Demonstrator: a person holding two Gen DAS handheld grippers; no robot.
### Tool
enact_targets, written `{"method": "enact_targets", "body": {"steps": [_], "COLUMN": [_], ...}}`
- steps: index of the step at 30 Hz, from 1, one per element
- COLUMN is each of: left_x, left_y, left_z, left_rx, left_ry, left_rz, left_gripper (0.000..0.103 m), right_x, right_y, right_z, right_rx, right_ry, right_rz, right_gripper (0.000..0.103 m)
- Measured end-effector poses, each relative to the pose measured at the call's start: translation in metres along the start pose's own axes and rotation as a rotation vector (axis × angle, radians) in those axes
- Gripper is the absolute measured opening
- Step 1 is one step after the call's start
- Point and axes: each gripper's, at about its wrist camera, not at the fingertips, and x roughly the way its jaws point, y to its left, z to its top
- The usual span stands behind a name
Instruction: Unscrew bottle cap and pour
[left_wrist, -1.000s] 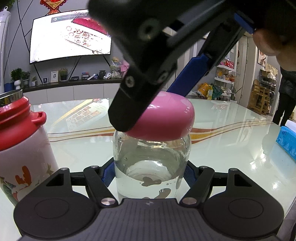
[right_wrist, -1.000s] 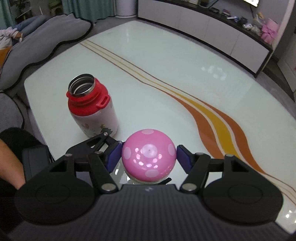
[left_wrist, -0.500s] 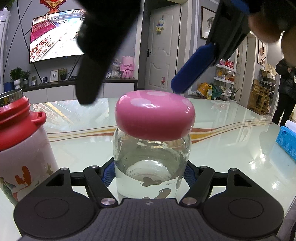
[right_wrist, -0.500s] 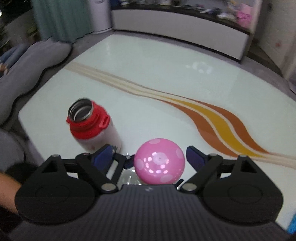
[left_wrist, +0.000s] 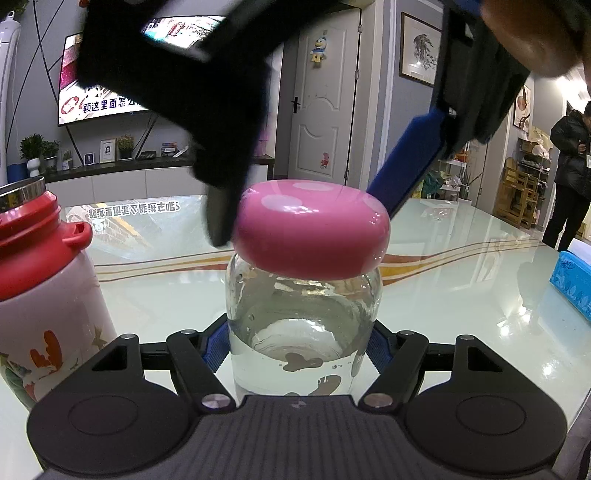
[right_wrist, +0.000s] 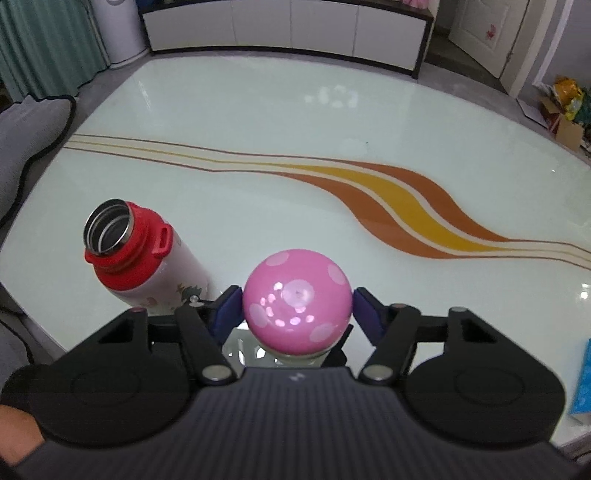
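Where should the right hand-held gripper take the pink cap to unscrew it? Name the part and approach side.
Grip the pink cap across its widest rounded rim, coming from above. It sits on the upright glass bottle, which the left hand-held gripper clamps low on the body, so the top is free. The right hand-held gripper already brackets that rim, one finger on each side.

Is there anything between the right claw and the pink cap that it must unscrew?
Nothing visible is in the way. The right claw sits around the pink cap, one blue pad on each side. The red flask stands apart, to the left. The left claw holds the glass bottle.
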Motion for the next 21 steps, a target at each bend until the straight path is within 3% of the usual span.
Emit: {"method": "enact_targets", "body": {"steps": [6, 19, 21], "left_x": [0.0, 0.001, 0.001], "left_y": [0.004, 0.003, 0.004], "left_z": [0.003, 0.002, 0.002], "left_rx": [0.0, -0.001, 0.0], "left_ry": [0.0, 0.0, -0.001], "left_rz": [0.0, 0.0, 0.0], "left_gripper": [0.075, 0.075, 0.075], "right_x": [0.003, 0.003, 0.002], "right_y": [-0.001, -0.012, -0.013], "right_z": [-0.001, -0.001, -0.002], "right_rx": [-0.118, -0.433, -0.436], "right_ry": [-0.005, -0.031, -0.027], "right_rz": [0.042, 0.222, 0.227], "right_gripper": [0.065, 0.065, 0.066]}}
